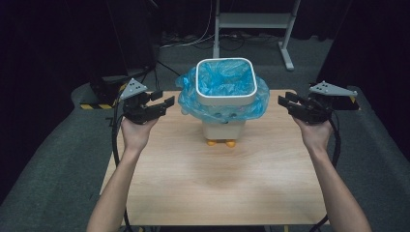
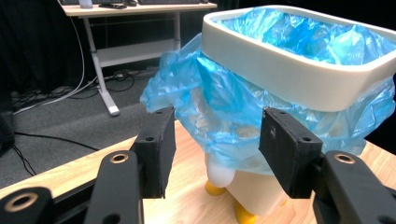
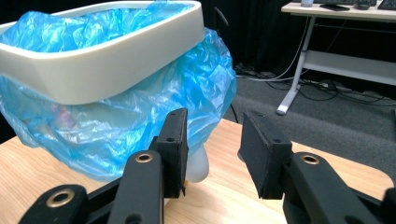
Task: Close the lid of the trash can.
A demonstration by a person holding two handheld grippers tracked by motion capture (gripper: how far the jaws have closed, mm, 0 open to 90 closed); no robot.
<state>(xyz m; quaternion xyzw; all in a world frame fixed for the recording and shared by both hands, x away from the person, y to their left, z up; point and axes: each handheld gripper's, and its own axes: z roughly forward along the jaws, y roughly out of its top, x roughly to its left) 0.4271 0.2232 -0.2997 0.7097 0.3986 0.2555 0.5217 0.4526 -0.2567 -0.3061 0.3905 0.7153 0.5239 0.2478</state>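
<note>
A small white bin [image 1: 226, 96] is standing on two orange feet [image 1: 221, 143] near the middle of the tabletop's far edge [image 1: 145, 94]. A blue plastic bag [image 1: 225, 79] is lining it, and a white ring [image 1: 226, 99] is sitting over the rim, pinning the bag so that its loose skirt is billowing out and hanging down around the upper body of the bin on all sides.

The left tongs [image 1: 162, 103] are hovering over the far left corner of the tabletop, pointing inward toward the bin, apart from it. Their jaws are standing partly open with nothing between them. In the left gripper view the tongs [image 2: 215, 149] are framing the drooping left side of the bag [image 2: 219, 112] and the bin's pale body [image 2: 252, 186] beyond, without touching either.

The right tongs [image 1: 286, 103] are hovering over the far right corner of the tabletop, likewise aimed inward at the bin and apart from it. Their jaws are also standing partly open and empty. In the right gripper view the tongs [image 3: 213, 154] are looking past the bag's hanging right side [image 3: 140, 112], with the ring [image 3: 107, 60] above and the bare wooden tabletop [image 3: 224, 196] below.

Each set of tongs is being held from beneath by a hand, the left hand [image 1: 135, 133] and the right hand [image 1: 315, 134], with forearms coming in over the tabletop's side edges. The near half of the tabletop [image 1: 217, 188] is lying bare. Beyond the far edge, a white desk frame [image 1: 251, 21] is standing on grey carpet.
</note>
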